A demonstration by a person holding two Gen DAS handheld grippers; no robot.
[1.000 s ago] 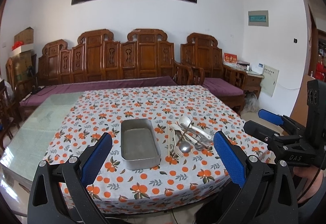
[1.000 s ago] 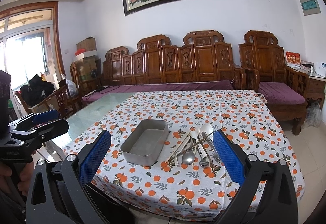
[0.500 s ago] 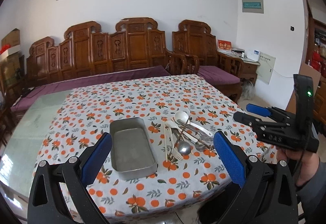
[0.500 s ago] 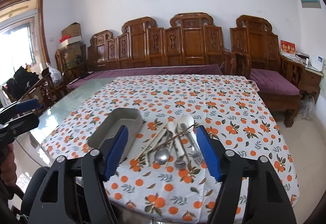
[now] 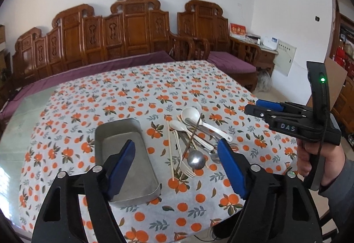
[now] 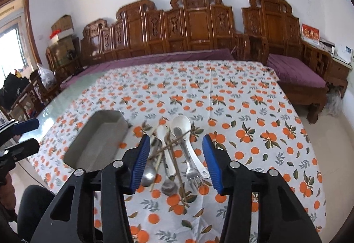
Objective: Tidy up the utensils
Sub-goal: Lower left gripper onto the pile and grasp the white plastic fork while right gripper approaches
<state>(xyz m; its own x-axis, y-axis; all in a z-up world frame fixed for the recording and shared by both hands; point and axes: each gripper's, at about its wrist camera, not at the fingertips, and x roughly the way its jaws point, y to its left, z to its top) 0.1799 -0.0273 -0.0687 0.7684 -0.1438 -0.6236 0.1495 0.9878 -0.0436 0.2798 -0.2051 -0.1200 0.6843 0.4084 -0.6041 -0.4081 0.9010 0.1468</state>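
utensils (image 5: 194, 143): crossed heap (spoons, forks, chopsticks) on tablecloth | metal tray (image 5: 126, 161): empty, just left of heap

We are in a home living room: carved wooden sofa (image 5: 132, 28) far, orange-print tablecloth (image 5: 137, 97) near.

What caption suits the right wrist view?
Right gripper, jaws closing and empty, above heaped utensils beside a metal tray.

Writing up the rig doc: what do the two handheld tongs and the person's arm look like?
Both tongs, left and right, are matte black plastic with triangular cutouts, silver pivot screws and ribbed blue pads. Seen from the left wrist, the right unit's body carries white "DAS" lettering, a green indicator light and a black cable. The hand holding it wears a grey sleeve.
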